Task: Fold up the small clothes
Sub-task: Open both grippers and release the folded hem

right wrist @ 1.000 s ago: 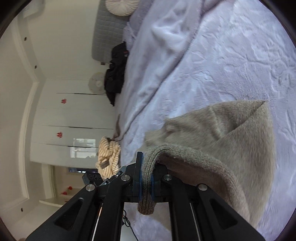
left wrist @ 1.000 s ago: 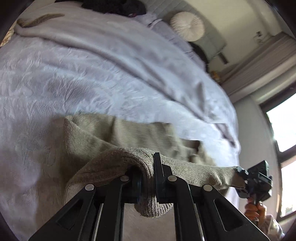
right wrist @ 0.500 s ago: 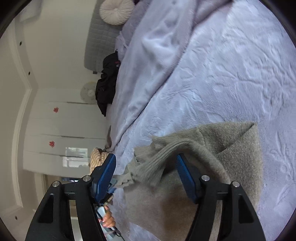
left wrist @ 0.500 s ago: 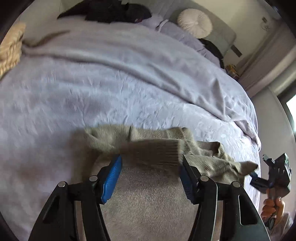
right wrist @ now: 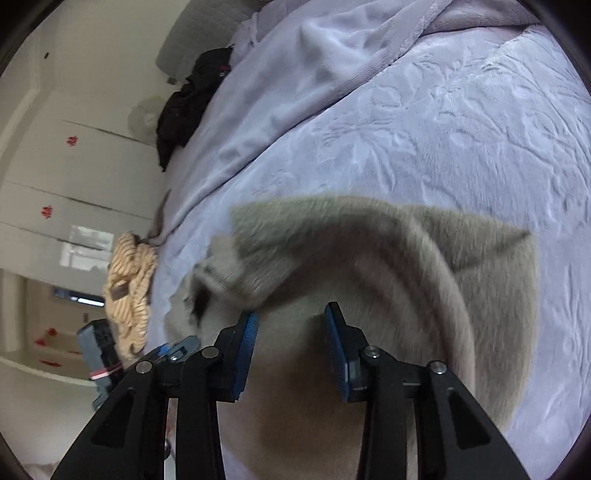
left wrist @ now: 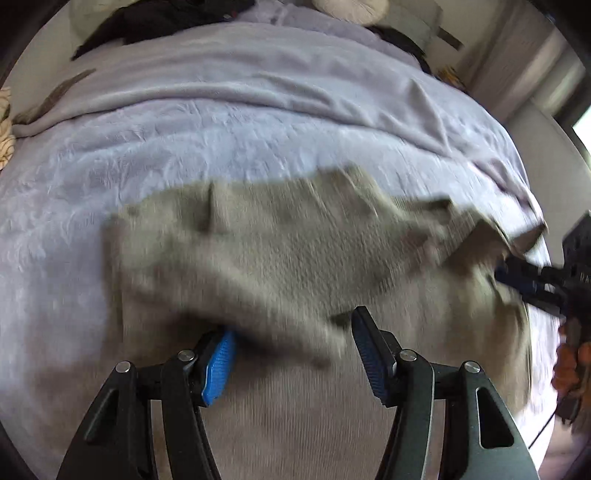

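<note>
In your left wrist view, your left gripper (left wrist: 291,350) stands with its jaws spread wide and nothing between the blue pads (left wrist: 218,369). The beige knit garment (left wrist: 280,258) lies on the lavender bedspread (left wrist: 184,140) just ahead of the fingertips, blurred, its folded-over layer sagging across the gap. At the right edge your right gripper (left wrist: 532,280) shows beside the garment's far corner. No container shows here; a dark heap of clothes (left wrist: 155,22) sits at the far end of the bed.

A second ago this gripper was clamped on a fold of the knit held up off the bed; half a second ago it had already let go, and the fabric has since spread flatter and wider.

In your right wrist view, your right gripper (right wrist: 291,350) is likewise spread apart and holds nothing, the garment (right wrist: 388,266) lying under and ahead of it on the bedspread (right wrist: 443,110). A striped yellow cloth (right wrist: 129,280) lies at the bed's edge, and your left gripper (right wrist: 107,350) shows below it. This gripper too pinched the knit a second ago.
</note>
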